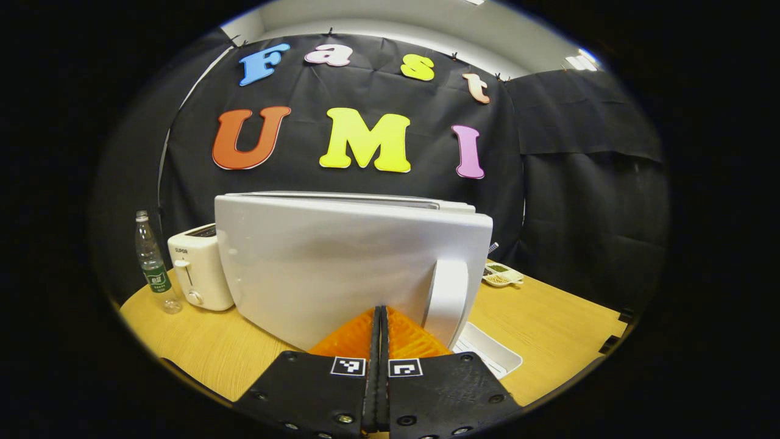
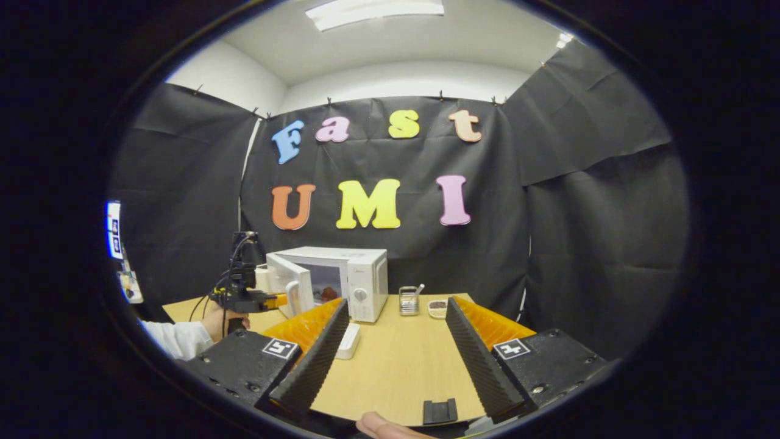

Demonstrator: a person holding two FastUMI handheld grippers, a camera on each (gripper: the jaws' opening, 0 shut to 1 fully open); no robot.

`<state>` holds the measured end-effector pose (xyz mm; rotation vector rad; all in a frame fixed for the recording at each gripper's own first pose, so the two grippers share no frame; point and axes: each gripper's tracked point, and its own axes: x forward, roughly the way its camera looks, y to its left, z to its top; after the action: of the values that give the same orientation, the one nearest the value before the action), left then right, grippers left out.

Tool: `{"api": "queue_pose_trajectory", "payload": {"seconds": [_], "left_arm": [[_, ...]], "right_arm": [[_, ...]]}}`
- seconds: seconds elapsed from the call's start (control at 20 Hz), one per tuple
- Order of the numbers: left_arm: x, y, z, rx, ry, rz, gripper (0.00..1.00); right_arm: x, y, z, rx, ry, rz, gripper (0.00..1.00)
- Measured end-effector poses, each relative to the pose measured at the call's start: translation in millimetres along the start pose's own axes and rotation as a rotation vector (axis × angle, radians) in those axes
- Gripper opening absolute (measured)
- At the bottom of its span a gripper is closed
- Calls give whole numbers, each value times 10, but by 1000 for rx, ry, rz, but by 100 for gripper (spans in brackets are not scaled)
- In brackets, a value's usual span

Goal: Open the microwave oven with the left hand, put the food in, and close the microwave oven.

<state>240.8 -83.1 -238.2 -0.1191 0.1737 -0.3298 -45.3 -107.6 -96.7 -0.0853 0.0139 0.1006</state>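
Observation:
The white microwave [image 2: 359, 274] stands at the back of the wooden table with its door [image 1: 341, 262] swung part open. In the left gripper view the door's outer face is close ahead. My left gripper [image 1: 379, 311] is shut with nothing between its fingers, its tips right at the door, just left of the door handle [image 1: 448, 299]. The right gripper view shows a hand holding that left gripper [image 2: 274, 300] by the door. A small reddish-brown item [image 2: 329, 294] shows inside the oven. My right gripper [image 2: 396, 311] stands open and empty over the table, well in front of the oven.
A plastic bottle [image 1: 152, 262] and a white toaster [image 1: 198, 274] stand left of the microwave. A white tray [image 2: 349, 340] lies in front of it. A metal holder [image 2: 408, 300] and a small dish [image 2: 437, 308] sit to its right on the table [image 2: 402, 366].

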Motion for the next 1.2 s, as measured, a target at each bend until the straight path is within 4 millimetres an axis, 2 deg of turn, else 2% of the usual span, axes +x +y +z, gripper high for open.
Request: {"api": "queue_pose_trajectory", "payload": {"seconds": [0.05,0.1,0.15,0.2,0.25,0.3,0.35,0.4,0.45,0.5,0.75,0.95,1.0,1.1,1.2], "left_arm": [[84,-32,5,1,2,5,0],[158,-52,15,3,6,9,0],[240,-87,30,12,4,11,0],[337,-99,68,22,-1,24,0],[419,-125,60,20,8,27,0],[523,-161,68,17,11,29,0],[612,-172,78,14,13,33,0],[702,-175,101,16,12,41,0],[810,-189,113,10,18,43,0],[895,-199,117,8,25,46,0],[1291,-173,235,29,24,80,1],[1309,-174,230,34,38,71,2],[1298,-140,210,37,50,70,2],[1290,-136,217,34,53,63,3],[1253,-74,143,62,100,89,2]], "right_arm": [[14,-41,13,-8,-11,-5,95],[44,-70,16,-17,-18,-11,100],[77,-107,24,-26,-21,-20,95],[98,-136,27,-31,-24,-26,100],[124,-150,5,-36,-19,-26,100],[148,-152,-39,-38,-10,-23,95],[182,-170,-64,-30,-3,-27,100],[214,-188,-79,-20,3,-26,95],[237,-174,-113,-22,12,-15,100],[244,-179,-140,-24,17,-14,96],[353,-412,-145,70,8,-54,100],[440,-497,-262,94,36,-83,93],[421,-462,-278,106,44,-76,100],[449,-356,-322,126,60,-48,100],[450,-304,-366,130,75,-36,100]]}}
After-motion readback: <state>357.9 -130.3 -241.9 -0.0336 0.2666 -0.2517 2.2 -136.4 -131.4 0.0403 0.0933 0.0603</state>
